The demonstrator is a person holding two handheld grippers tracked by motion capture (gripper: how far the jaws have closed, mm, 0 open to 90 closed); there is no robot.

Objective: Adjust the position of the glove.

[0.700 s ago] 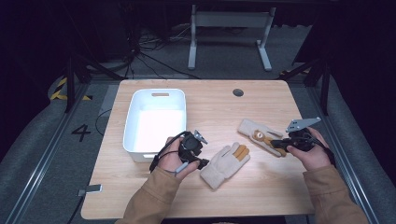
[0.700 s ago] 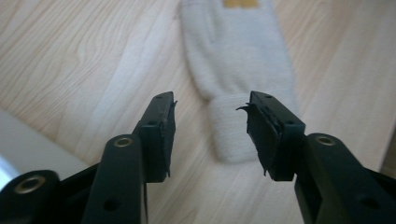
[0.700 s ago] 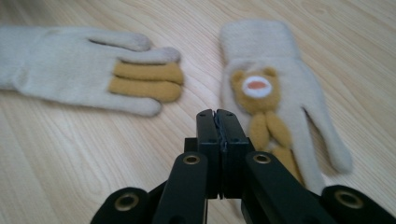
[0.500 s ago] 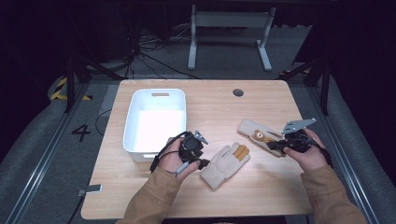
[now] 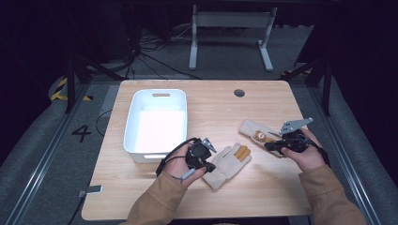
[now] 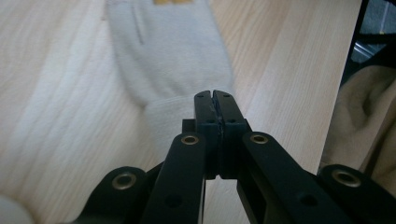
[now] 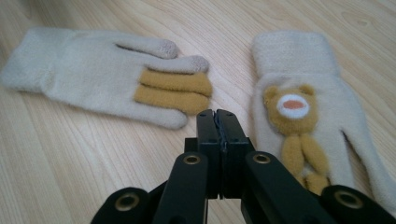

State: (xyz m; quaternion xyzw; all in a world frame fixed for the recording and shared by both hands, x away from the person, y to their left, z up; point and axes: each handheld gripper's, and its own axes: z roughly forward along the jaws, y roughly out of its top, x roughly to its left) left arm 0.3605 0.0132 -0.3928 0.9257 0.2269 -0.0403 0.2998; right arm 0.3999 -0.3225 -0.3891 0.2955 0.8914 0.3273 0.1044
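From the high view I see little change from the earlier frames: my left gripper (image 5: pixel 202 152) stays at the cuff end of the plain glove (image 5: pixel 228 165) in the lower middle of the frame, and my right gripper (image 5: pixel 277 144) has kept its place over the bear glove (image 5: pixel 256 131) at the right, with only a slight shift of the hand. The white bin (image 5: pixel 157 119) sits at the upper left on the table (image 5: pixel 220 103), apart from both gloves. In the left gripper view the jaws are pressed together with nothing between them, their tips over the ribbed cuff of the plain glove (image 6: pixel 170 56), which runs up to the top of the frame. In the right gripper view the jaws are also pressed together and empty, pointing into the gap between the gloves: the plain glove (image 7: pixel 102 79) lies at the upper left, the bear glove (image 7: pixel 299 112) just to the right.
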